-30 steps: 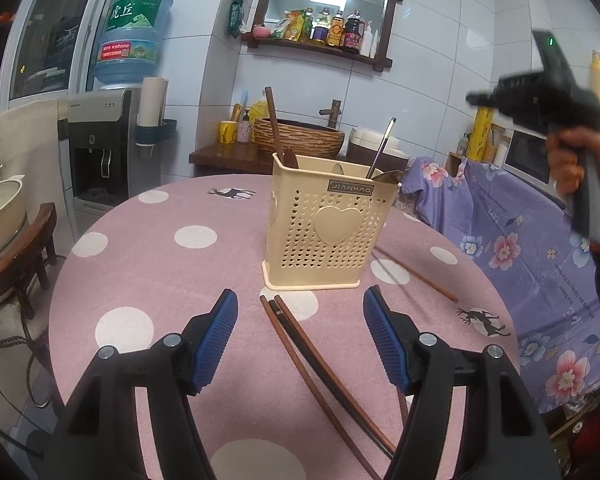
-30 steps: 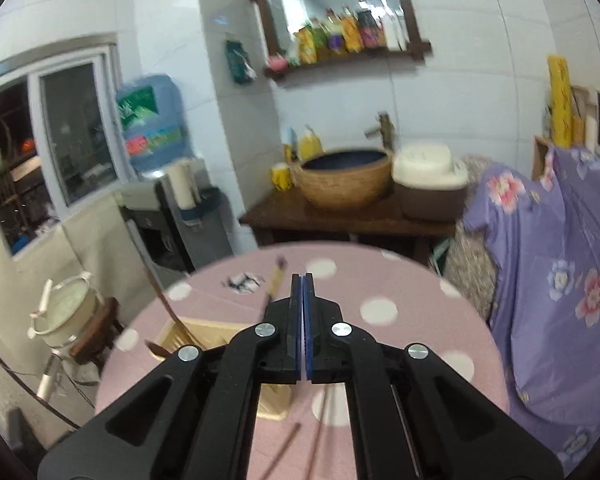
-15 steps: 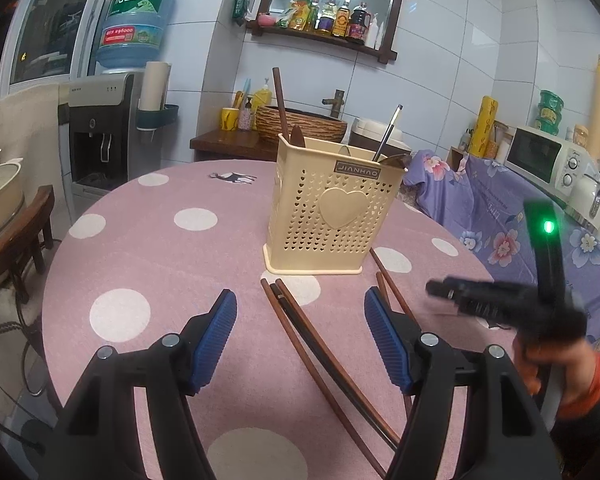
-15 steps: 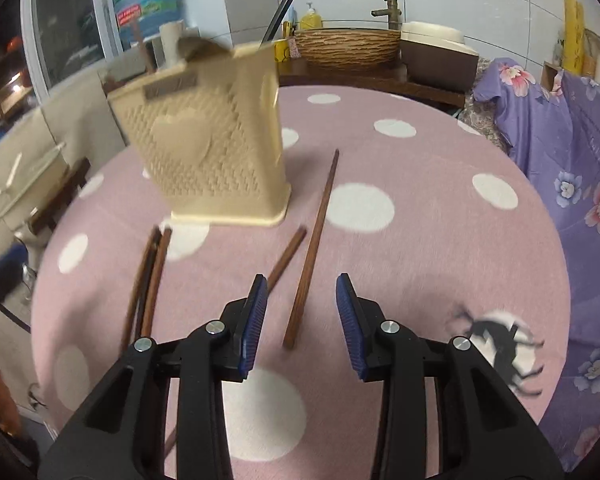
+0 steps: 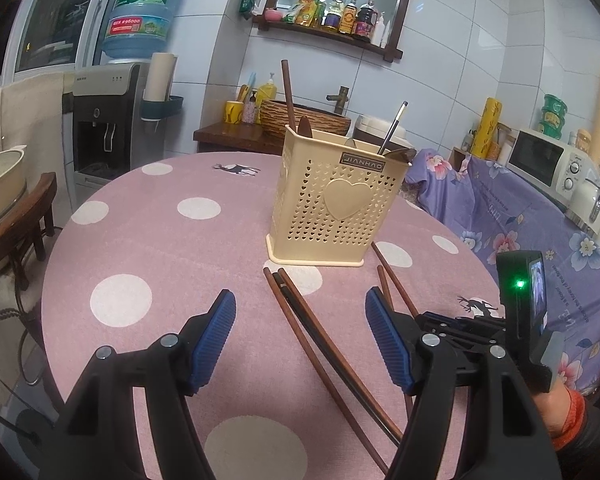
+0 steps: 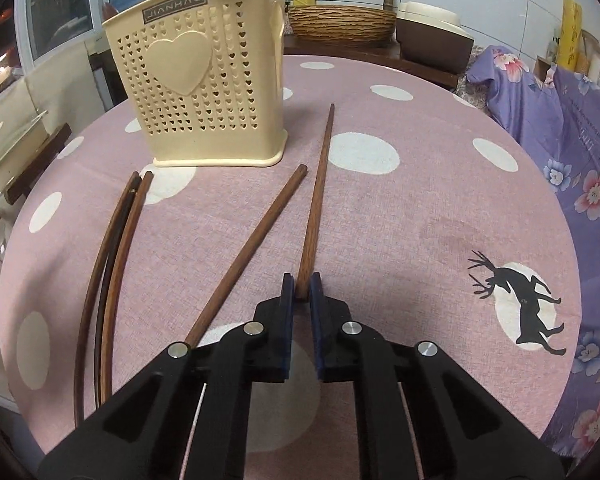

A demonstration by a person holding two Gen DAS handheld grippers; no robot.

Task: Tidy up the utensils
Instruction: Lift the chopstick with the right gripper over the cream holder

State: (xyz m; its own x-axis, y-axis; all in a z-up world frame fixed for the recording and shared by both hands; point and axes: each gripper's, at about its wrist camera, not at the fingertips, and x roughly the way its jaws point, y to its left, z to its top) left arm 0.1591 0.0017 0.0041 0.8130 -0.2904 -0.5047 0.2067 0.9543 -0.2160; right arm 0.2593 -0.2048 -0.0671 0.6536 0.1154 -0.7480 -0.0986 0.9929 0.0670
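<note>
Pink tablecloth (image 6: 420, 208): right claw (image 6: 300, 292) pinches chopstick (image 6: 318, 192) end.

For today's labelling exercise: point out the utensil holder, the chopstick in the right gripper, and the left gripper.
utensil holder (image 6: 188, 64), right wrist view, heart panel.
chopstick (image 6: 318, 184), right wrist view, mid-shaft.
left gripper (image 5: 300, 340), left wrist view, between fingertips.

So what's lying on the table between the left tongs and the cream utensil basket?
Three chopsticks lying together on the cloth, seen in the left wrist view, pointing toward the basket.
</note>
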